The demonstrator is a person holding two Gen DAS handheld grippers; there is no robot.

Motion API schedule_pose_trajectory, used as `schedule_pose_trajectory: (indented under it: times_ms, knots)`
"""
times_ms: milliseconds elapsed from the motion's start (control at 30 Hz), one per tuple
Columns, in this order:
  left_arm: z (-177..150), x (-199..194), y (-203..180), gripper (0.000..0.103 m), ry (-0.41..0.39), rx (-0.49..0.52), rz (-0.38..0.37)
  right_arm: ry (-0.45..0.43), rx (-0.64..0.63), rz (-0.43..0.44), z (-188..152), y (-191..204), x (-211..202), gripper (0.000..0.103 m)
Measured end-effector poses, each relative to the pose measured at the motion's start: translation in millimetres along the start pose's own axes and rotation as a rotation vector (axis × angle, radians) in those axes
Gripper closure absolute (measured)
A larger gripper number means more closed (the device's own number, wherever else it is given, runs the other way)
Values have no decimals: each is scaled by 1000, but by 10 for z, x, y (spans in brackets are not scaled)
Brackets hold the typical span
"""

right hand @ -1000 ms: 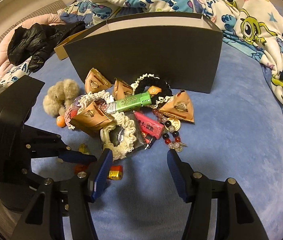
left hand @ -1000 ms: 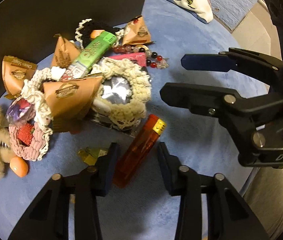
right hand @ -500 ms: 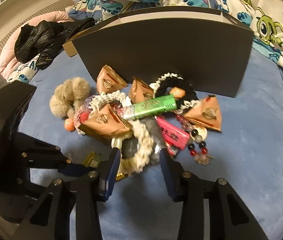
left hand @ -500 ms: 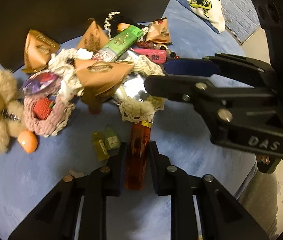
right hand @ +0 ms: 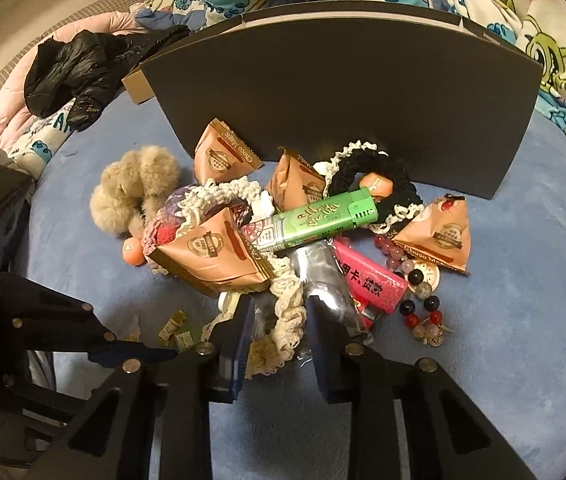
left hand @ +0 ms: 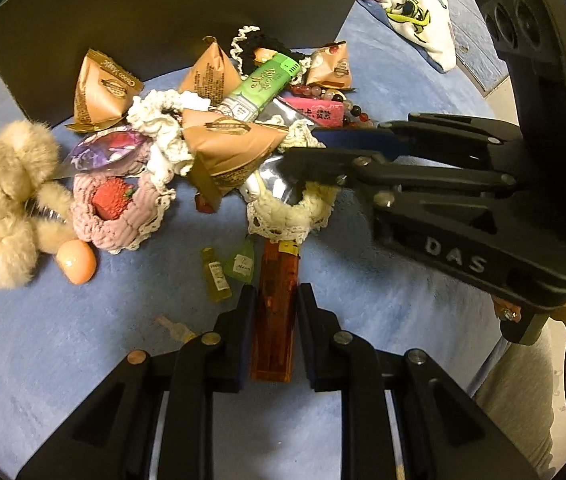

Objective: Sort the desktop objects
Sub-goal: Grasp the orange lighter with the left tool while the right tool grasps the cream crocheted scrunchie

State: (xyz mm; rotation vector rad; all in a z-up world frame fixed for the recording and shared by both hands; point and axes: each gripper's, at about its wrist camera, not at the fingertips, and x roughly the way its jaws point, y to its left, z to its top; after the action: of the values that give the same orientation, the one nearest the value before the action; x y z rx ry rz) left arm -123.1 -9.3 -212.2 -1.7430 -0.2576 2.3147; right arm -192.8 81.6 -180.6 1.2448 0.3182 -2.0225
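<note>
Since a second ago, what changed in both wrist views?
The left tool closed on the orange lighter. The right tool pushed forward into the pile and narrowed around the cream lace scrunchie. The rest of the pile and the dark box stayed put.

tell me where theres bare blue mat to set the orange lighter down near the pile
Bare mat lies left of the left gripper, below the peach ball, and right of the bead bracelet. Crowded: the pile before the dark box.
</note>
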Motion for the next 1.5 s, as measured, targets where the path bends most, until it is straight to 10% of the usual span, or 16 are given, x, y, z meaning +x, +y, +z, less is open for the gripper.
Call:
schedule_pose_trajectory:
  times_ms: [1500]
  knots:
    - [92,175,-180,83,16,-22,50,-59,144,-105,-470,-469,-543,93]
